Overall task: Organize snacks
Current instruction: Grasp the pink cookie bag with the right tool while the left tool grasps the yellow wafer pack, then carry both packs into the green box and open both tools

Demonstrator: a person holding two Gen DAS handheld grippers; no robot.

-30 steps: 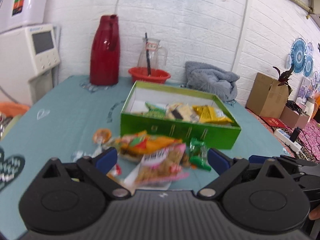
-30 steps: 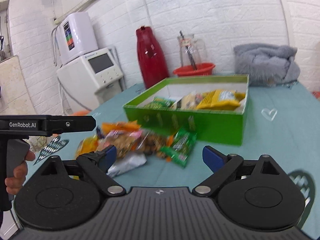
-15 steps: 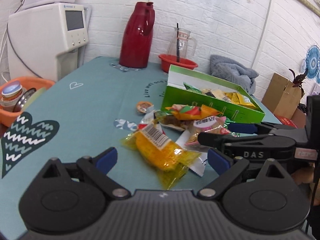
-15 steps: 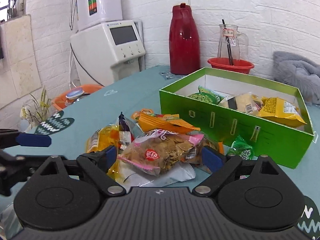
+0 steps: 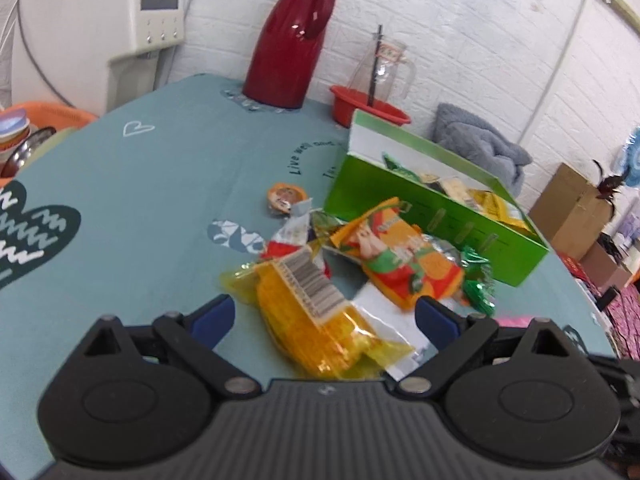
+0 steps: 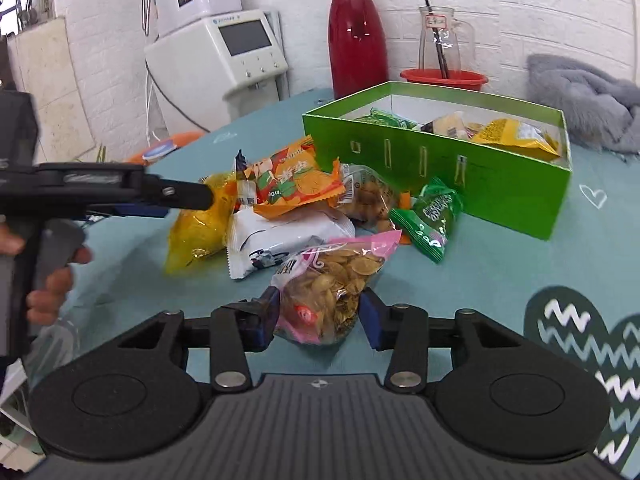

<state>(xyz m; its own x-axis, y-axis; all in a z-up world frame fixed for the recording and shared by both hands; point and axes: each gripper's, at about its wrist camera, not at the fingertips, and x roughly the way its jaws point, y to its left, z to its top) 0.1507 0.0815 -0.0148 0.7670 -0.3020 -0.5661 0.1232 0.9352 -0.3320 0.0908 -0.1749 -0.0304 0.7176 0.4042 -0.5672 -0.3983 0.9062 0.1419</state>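
A pile of snack packets lies on the teal tablecloth in front of a green box point(image 6: 480, 160) that holds several packets. My right gripper point(image 6: 318, 318) is shut on a pink-edged clear bag of seeds point(image 6: 332, 284) at the near edge of the pile. My left gripper point(image 5: 324, 316) is open, its fingers either side of a yellow packet with a barcode point(image 5: 316, 320). An orange packet point(image 5: 400, 264) lies just beyond it. The left gripper also shows in the right wrist view point(image 6: 188, 200), over the yellow packet point(image 6: 196, 228).
A red thermos point(image 6: 358, 36), a glass jug in a red bowl point(image 6: 444, 76) and a grey cloth point(image 6: 580, 100) stand behind the box. A white appliance point(image 6: 224, 56) is at the table's far left. A small round orange snack point(image 5: 285, 196) lies apart from the pile.
My right gripper has closed on the seed bag. My left gripper has moved in closer over the yellow packet, still open.
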